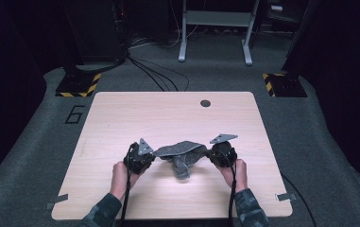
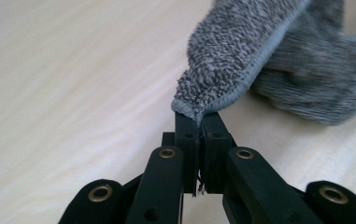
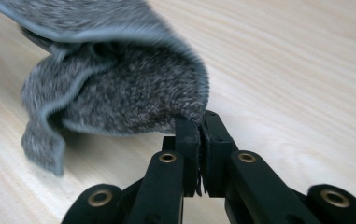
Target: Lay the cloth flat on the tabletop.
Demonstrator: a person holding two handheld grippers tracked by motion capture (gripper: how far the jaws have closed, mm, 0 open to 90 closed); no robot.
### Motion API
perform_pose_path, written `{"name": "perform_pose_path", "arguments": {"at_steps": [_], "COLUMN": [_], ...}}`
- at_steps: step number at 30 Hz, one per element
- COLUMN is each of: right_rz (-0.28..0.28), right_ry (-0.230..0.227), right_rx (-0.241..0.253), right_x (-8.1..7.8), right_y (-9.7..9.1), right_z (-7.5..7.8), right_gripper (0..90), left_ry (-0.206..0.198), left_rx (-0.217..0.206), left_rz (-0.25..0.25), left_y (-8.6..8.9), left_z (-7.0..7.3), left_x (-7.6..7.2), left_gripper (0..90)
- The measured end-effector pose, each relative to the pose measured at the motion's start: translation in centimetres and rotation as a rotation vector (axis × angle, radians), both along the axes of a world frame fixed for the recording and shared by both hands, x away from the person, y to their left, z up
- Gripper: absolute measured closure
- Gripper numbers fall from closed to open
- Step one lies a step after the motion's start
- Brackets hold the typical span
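Observation:
A grey terry cloth point(image 1: 180, 152) with a lighter hemmed edge hangs stretched between the two grippers over the front middle of the wooden table point(image 1: 121, 113). The left gripper point(image 1: 142, 158) is shut on one corner of the cloth point(image 2: 222, 70), its jaws pinched on the hem. The right gripper point(image 1: 221, 153) is shut on the opposite corner of the cloth point(image 3: 119, 93). The cloth's middle sags and bunches, and its lower fold touches the tabletop. In its own view the left gripper point(image 2: 199, 122) holds the corner just above the wood. The right gripper point(image 3: 199, 122) does likewise.
A dark round grommet hole point(image 1: 205, 103) sits near the table's far edge. Tape strips point(image 1: 56, 201) mark the front corners. Beyond the table are grey carpet, black cables point(image 1: 158, 75), hazard-striped stand bases point(image 1: 78, 85) and a white frame point(image 1: 215, 28).

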State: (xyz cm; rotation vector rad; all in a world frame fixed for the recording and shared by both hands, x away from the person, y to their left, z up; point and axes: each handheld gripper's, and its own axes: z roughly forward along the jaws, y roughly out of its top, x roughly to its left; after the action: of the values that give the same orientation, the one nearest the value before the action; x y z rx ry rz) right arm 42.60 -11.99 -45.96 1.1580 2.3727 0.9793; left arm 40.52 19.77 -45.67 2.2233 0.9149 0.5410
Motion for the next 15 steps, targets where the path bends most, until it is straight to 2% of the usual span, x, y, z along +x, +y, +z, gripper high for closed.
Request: {"name": "perform_pose_path", "arguments": {"at_steps": [3,9,12,15], "right_rz": [-0.016,-0.031,-0.032,-0.019], "right_ry": [-0.01,-0.061,-0.102,-0.129], "right_rx": [-0.012,-0.034,-0.043,-0.053], "right_x": [0.4,0.8,0.7,0.5], "right_y": [-0.5,-1.3,-1.5,-1.6], "right_z": [1.0,3.5,5.1,6.4], "right_gripper": [87.5,87.5,87.4,87.4], "left_ry": [-0.033,-0.085,-0.116,-0.107], "left_rx": [-0.006,0.011,0.015,0.022], "left_rz": [0.022,0.032,0.036,0.025], "left_y": [0.7,1.2,1.2,1.2], "left_z": [1.4,3.8,4.8,5.1], "left_x": [0.7,1.7,1.9,1.9], "left_gripper": [87.7,87.7,87.7,87.7]}}
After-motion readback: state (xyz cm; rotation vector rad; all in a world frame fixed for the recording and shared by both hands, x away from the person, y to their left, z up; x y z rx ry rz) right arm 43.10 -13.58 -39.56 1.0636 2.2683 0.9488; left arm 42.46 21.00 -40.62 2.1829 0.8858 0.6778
